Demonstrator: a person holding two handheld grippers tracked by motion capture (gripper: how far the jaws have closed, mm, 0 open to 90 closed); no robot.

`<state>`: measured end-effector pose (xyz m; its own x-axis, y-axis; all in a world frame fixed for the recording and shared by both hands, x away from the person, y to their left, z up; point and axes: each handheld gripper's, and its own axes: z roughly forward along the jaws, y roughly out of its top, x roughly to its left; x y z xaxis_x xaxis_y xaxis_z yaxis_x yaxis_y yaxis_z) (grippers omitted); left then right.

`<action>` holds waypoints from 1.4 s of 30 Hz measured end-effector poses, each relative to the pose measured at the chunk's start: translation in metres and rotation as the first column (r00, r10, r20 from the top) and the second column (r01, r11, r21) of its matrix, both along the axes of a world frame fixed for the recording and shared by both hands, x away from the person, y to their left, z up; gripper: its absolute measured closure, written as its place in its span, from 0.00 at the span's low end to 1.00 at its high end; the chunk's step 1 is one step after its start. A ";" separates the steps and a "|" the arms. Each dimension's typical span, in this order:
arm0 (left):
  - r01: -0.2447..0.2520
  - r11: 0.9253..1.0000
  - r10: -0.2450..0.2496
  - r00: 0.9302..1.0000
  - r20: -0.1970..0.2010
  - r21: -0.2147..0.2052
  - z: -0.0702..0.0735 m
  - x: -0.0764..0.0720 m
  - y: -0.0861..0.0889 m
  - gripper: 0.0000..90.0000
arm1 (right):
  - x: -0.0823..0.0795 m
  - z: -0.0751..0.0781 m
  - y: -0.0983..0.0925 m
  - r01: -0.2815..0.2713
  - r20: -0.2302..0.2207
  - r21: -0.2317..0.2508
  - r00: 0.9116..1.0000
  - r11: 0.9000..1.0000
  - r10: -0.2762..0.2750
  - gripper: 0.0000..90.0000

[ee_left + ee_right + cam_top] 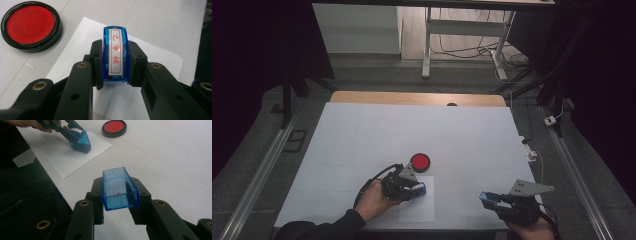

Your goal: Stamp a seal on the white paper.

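Down on the paper sheet (417,205), the left gripper (418,189) clamps a blue stamp (115,56), its base on the sheet. Nearby sits a round red ink pad (420,161). The right gripper (486,197) grips the clear blue cap (120,188) above the white table (362,135); grey floor surrounds it.

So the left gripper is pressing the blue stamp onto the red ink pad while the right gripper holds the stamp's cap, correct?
Not quite. The left gripper presses the blue stamp onto the sheet of paper, not the red ink pad, which lies apart beside it, as the right gripper view shows. The right gripper does hold the cap.
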<state>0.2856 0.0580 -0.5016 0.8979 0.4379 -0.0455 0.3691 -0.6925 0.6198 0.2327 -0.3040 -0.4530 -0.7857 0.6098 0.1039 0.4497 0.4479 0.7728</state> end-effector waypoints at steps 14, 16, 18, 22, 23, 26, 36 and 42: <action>-0.005 1.000 0.006 1.000 -0.029 0.005 0.001 0.003 0.000 0.79 | 0.000 0.000 0.001 -0.003 -0.002 -0.007 1.000 1.000 0.003 0.75; -0.008 1.000 0.007 0.999 -0.047 -0.003 0.000 0.006 0.001 0.79 | 0.000 0.000 0.001 -0.002 -0.001 -0.007 1.000 1.000 0.002 0.75; -0.010 1.000 0.009 0.998 -0.064 -0.017 0.000 0.008 0.002 0.79 | 0.000 0.000 0.001 -0.002 -0.002 -0.010 1.000 1.000 0.002 0.75; -0.012 0.999 0.009 0.996 -0.089 -0.035 -0.001 0.011 0.004 0.79 | 0.000 0.000 0.001 -0.006 -0.002 -0.011 1.000 1.000 0.006 0.75; -0.011 0.999 0.008 0.996 -0.093 -0.034 -0.001 0.012 0.005 0.79 | 0.000 0.000 0.001 -0.006 -0.003 -0.011 1.000 1.000 0.006 0.75; -0.012 0.999 0.008 0.994 -0.106 -0.042 -0.002 0.014 0.006 0.79 | 0.000 0.000 0.001 -0.006 -0.003 -0.012 1.000 1.000 0.006 0.75; -0.010 1.000 0.010 0.998 -0.055 -0.002 0.000 0.007 0.001 0.79 | 0.000 -0.001 0.002 -0.009 -0.004 -0.017 1.000 1.000 0.009 0.75; -0.016 1.000 0.016 0.999 -0.029 0.017 0.001 0.003 -0.002 0.79 | 0.000 -0.001 0.002 -0.009 -0.004 -0.018 1.000 1.000 0.009 0.75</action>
<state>0.2881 0.0556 -0.5007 0.8891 0.4532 -0.0640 0.3979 -0.6963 0.5973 0.2332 -0.3019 -0.4538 -0.7911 0.6041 0.0959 0.4484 0.4660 0.7627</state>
